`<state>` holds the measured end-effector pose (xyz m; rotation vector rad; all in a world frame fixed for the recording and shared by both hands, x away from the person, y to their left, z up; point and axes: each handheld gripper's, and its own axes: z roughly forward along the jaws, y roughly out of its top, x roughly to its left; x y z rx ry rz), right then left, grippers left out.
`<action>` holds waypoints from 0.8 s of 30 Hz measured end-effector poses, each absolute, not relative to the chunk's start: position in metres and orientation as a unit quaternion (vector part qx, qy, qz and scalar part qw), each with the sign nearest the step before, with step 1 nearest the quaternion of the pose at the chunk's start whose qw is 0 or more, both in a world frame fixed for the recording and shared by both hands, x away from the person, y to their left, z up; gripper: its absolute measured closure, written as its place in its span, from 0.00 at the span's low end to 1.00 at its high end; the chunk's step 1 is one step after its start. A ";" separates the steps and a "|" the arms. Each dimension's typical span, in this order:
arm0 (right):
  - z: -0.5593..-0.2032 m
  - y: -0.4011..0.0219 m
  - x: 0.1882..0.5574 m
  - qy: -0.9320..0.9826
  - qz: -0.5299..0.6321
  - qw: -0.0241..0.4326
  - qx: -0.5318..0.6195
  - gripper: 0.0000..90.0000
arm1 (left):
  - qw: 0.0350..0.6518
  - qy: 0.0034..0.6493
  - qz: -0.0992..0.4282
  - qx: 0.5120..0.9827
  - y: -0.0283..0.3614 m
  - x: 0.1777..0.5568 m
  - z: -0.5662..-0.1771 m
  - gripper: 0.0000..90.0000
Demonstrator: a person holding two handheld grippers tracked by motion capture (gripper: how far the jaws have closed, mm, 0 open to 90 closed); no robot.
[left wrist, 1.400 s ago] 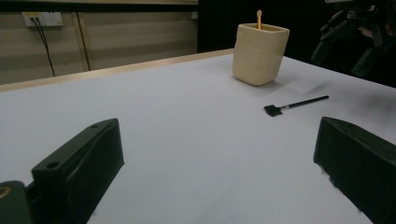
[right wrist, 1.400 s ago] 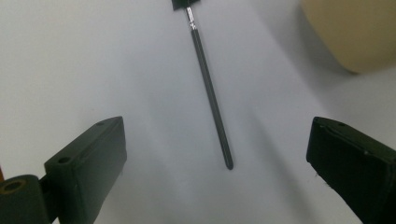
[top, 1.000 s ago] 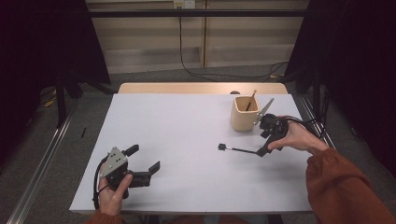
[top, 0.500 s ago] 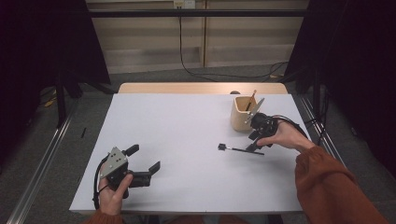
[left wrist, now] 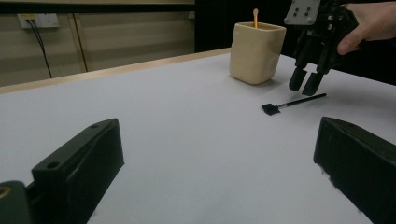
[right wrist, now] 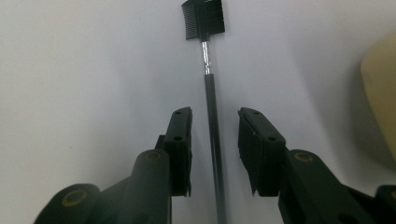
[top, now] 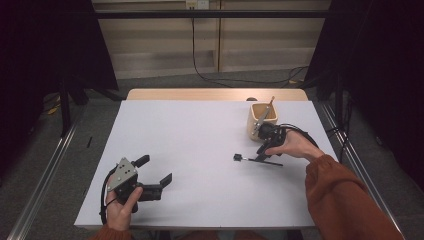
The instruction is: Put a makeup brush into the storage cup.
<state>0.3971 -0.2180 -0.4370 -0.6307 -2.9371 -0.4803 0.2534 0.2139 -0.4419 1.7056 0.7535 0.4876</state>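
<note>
A thin black brush with a small comb head lies flat on the white table, right of centre. My right gripper points down over its handle. In the right gripper view the handle runs between the two fingers, with a gap on each side. The jaws have just been closing, the handle between them, and the pads do not touch it. The left gripper view shows the right gripper just above the brush. My left gripper rests open and holds nothing at the front left.
A cream square cup with a wooden stick and a metal tool in it stands just behind the right gripper, near the table's right rear. The cup is close to the brush. A cable trails from the right gripper toward the table's right edge.
The right hand has shifted left and lowered over the brush handle, and its jaws have narrowed around it. The left gripper and the brush have stayed where they were.
</note>
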 end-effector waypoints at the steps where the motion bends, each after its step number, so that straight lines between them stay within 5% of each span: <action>1: -0.437 -0.216 0.397 -0.964 -0.156 0.051 -0.209 0.73 | 0.570 0.322 0.207 0.727 0.214 0.253 -0.442 0.02; 24: -0.451 -0.186 0.401 -0.979 -0.114 0.038 -0.166 0.83 | 0.571 0.319 0.206 0.728 0.214 0.254 -0.442 0.02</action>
